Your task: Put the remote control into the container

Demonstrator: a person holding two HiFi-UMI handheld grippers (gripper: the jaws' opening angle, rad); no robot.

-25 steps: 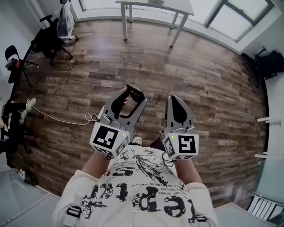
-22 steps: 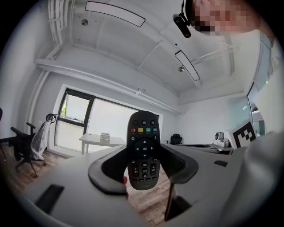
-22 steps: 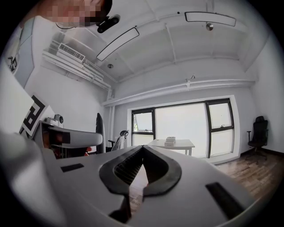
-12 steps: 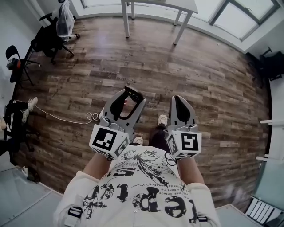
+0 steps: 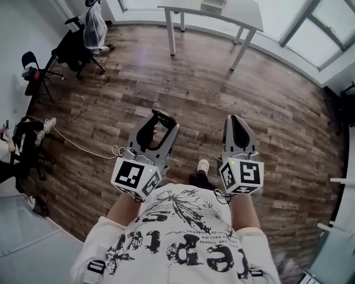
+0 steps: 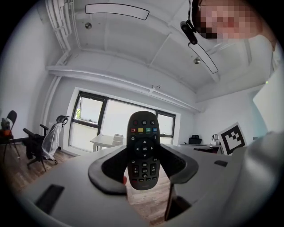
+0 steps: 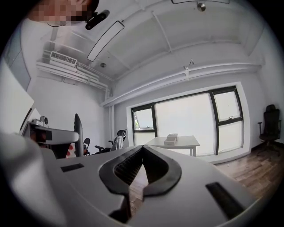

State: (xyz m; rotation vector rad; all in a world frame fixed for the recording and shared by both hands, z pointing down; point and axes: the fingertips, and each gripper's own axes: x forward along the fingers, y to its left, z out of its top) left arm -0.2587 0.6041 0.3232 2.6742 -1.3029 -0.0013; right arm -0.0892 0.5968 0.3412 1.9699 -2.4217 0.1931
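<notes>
Left gripper clamps black oval remote control. Right gripper jaws closed, empty. Pickup done. Container not in view, so placement pending.

We look down on a brown plank floor with a white surface at the far side, a small pale box lying on it in front of the wide windows. At the far left a black office chair has a pale bag hanging on it, and a second dark chair stands just left of it. Nearer, a white cable crosses the floor from the left edge and ends in a small coil.
</notes>
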